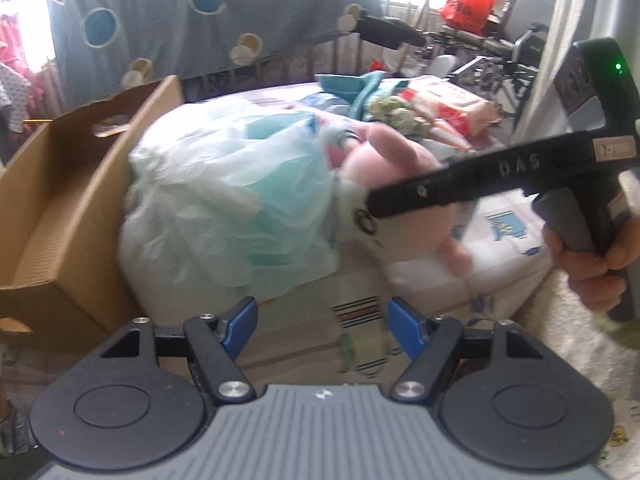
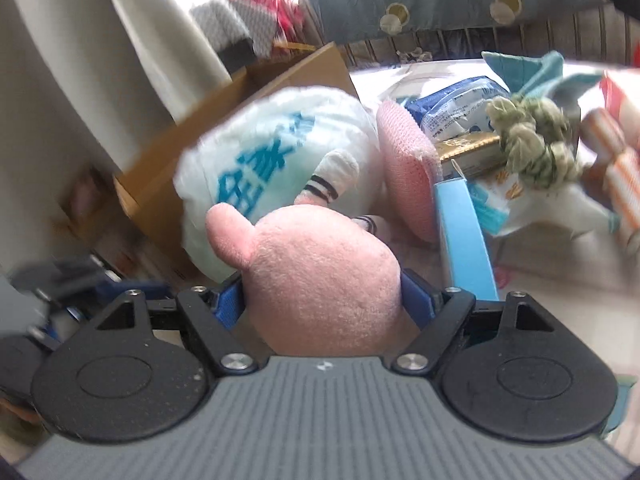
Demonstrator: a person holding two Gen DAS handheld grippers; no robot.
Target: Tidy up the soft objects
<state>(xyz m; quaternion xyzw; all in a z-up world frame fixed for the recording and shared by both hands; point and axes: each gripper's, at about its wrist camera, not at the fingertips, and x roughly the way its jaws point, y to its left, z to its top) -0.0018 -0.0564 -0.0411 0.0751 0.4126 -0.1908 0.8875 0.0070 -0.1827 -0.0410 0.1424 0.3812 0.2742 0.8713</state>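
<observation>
Soft pink plush toy [image 2: 324, 280] sits between the blue pads of the right gripper [image 2: 324, 300], which is clamped on its rounded body and holds it up above the bed [image 1: 460, 272]. Just beyond it lies a bulging pale green plastic bag [image 1: 232, 208], resting against an open brown cardboard box [image 1: 76, 184] whose visible inside looks bare. Left gripper [image 1: 322, 324] hangs over the bed with its jaws apart and nothing between them. Farther back, a round pink mesh cushion [image 2: 406, 172], a knotted green cloth bundle [image 2: 532, 144] and assorted packets lie scattered. My reading: sorting has barely begun, with nearly everything left to put away.
</observation>
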